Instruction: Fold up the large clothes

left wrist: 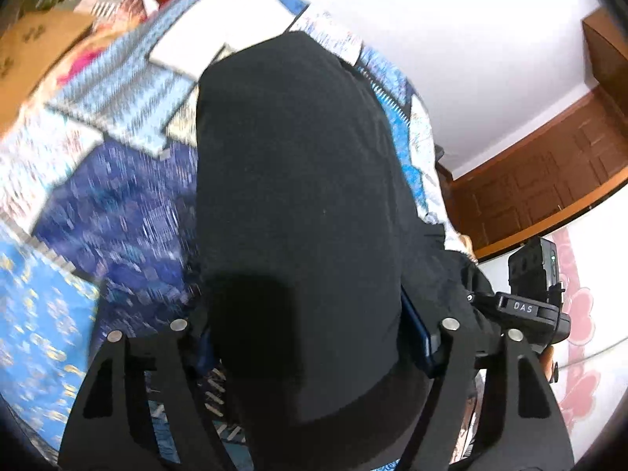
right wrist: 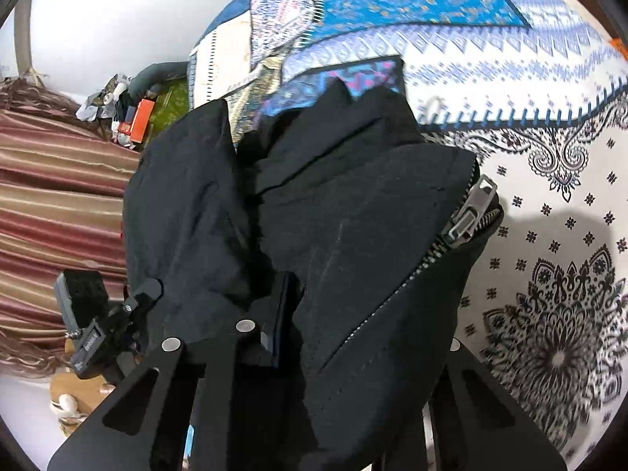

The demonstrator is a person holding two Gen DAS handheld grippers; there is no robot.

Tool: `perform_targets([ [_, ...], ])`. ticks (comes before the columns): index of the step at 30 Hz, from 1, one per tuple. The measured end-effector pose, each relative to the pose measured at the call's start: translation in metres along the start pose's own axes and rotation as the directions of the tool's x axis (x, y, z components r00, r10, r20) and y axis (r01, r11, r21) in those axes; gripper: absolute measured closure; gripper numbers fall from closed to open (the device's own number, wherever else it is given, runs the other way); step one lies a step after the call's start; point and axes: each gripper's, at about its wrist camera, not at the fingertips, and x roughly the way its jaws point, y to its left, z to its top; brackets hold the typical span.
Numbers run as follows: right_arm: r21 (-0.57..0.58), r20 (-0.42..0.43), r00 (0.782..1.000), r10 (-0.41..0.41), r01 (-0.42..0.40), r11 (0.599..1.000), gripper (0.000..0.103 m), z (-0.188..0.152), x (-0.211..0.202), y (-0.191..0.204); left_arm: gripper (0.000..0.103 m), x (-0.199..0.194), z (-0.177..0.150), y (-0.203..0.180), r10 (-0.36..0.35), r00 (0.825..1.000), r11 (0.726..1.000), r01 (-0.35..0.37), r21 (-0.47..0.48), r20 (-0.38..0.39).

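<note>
- The black garment (left wrist: 298,204) lies on the patterned bedspread (left wrist: 117,212), its long axis running away from the left gripper (left wrist: 314,337), whose fingers straddle its near end; whether they pinch it I cannot tell.
- The right gripper (right wrist: 353,337) is clenched on the zipper (right wrist: 463,223) side.

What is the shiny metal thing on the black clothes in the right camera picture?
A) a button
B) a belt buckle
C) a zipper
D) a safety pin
C: a silver zipper with its pull tab and a row of teeth runs along the edge of the black garment, which lies bunched over the patterned bedspread.
</note>
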Motion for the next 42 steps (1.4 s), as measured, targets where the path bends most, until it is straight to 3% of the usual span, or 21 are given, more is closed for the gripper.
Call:
perform_targets([
  [7,-0.085,0.077,0.996,0.041,-0.035,0.996,0.085,0.015,-0.004,0.057,0.03,-0.07,0.046,-0.002,-0.015,0.993,0.996,0.005,0.084,0.118],
  [16,-0.196,0.166,0.984,0.066,-0.032,0.98,0.085,0.051,0.036,0.138,0.03,-0.107,0.119,0.054,-0.058,0.986,0.991,0.038,0.128,0.158],
  [20,-0.215,0.158,0.986,0.054,-0.019,0.976,0.085,0.065,0.068,0.144,0.03,-0.097,0.142,0.089,-0.059,0.989,0.991,0.041,0.128,0.138],
  [24,-0.214,0.125,0.992,0.006,0.021,0.977,0.085,0.078,0.12,0.142,0.03,-0.058,0.157,0.141,-0.043,0.997,0.996,0.037,0.087,0.07],
  [27,-0.194,0.073,0.996,-0.045,0.058,0.979,0.085,0.085,0.163,0.128,0.03,-0.023,0.158,0.181,-0.019,1.0,1.0,0.019,0.02,0.006],
  [30,-0.177,0.002,0.994,-0.107,0.105,0.979,0.085,0.089,0.209,0.11,0.026,0.019,0.147,0.23,0.007,0.997,0.993,-0.015,-0.114,-0.073],
  [33,-0.19,0.027,0.995,-0.097,0.101,0.977,0.083,0.084,0.214,0.105,0.023,0.016,0.139,0.243,-0.085,0.996,0.98,0.081,-0.18,-0.018],
  [38,-0.223,0.024,0.988,-0.15,0.152,0.963,0.075,0.079,0.2,0.11,0.022,-0.003,0.13,0.218,0.029,1.0,0.988,-0.03,-0.149,-0.004],
  [42,-0.21,0.051,0.983,-0.176,0.183,0.96,0.067,0.065,0.169,0.107,0.022,-0.027,0.121,0.205,0.144,0.989,0.986,-0.141,-0.087,0.03],
])
